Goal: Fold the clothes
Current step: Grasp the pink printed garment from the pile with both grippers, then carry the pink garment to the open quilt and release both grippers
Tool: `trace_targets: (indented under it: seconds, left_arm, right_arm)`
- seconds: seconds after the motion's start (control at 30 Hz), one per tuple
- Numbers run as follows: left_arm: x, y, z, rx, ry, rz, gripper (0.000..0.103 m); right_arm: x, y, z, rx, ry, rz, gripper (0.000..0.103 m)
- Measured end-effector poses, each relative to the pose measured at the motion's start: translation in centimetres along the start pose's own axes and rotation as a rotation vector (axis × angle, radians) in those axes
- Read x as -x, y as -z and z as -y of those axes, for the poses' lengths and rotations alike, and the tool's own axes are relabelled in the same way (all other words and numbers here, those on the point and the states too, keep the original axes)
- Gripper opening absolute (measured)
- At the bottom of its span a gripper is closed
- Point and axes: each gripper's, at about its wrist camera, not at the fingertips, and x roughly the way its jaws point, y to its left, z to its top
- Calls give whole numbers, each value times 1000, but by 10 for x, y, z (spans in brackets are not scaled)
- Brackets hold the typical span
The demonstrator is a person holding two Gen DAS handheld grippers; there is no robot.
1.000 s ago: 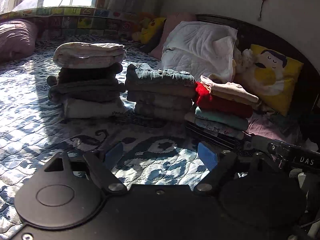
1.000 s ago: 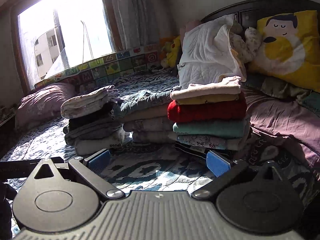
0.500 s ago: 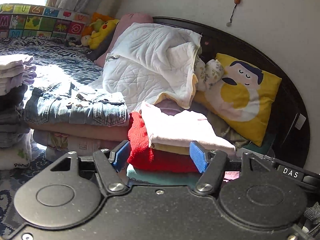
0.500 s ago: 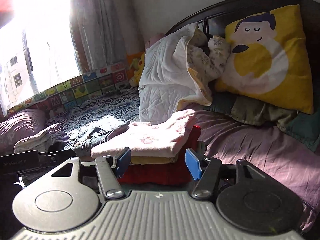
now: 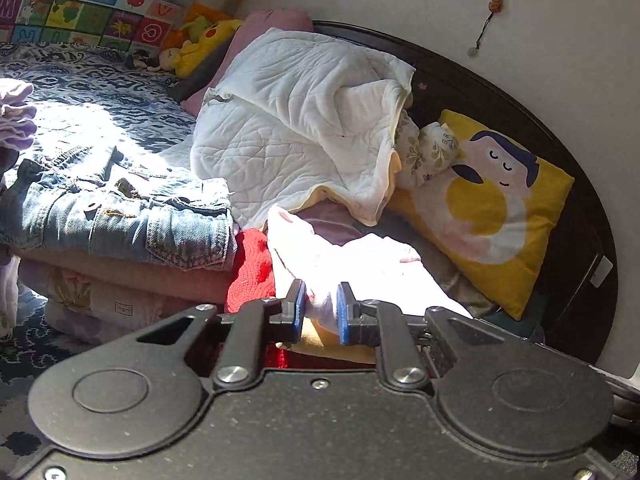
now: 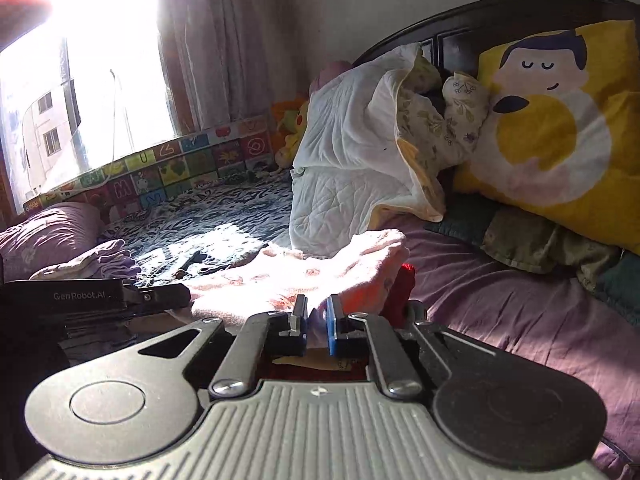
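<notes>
Sunny bed (image 5: 100, 120) has folded stacks already, so most looks done. Left hand-held gripper (image 5: 319, 312) and right hand-held gripper (image 6: 317, 320) both pinch the pale pink garment (image 5: 360, 264) atop the red sweater (image 5: 254, 272), near right.

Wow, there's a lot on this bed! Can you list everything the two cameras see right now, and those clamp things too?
pink garment: one, pale pink, top of the nearest stack, pinched by both clamps
red knit: one, red, folded under the pink garment
denim garment: one, blue, top of the stack to the left
white quilt: one, white, heaped by the headboard
yellow pillow: one, yellow with a cartoon figure, against the headboard
plush toy: one, yellow, far corner
alphabet mat: one, multicoloured, along the window side
patterned bedspread: one, blue and white, covering the bed
left gripper: one, black with blue pads, shut on the pink garment
right gripper: one, black with blue pads, shut on the pink garment
</notes>
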Motion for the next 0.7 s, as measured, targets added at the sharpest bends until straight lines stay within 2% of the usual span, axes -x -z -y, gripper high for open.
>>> trace_targets:
  seconds: [0.17,0.33,0.5,0.63,0.7]
  left_arm:
    - [50,-14,15,-69,3,83,13]
    - [137,-28,18,-91,5,174,12]
    - [237,-9,-3,-74,-51,194,12]
    - [311,18,-34,-17,-142,189,12]
    - [345,31,-44,-36,-214,207,11]
  right_arm:
    - [30,-12,-15,-19,-89,37,11]
    - [71,-19,-47,-80,-259,49,11]
    - [98,0,-96,-127,-459,-39,11]
    - [103,33,-157,-129,-597,-160,11]
    - [105,48,-188,-114,-631,-204,11]
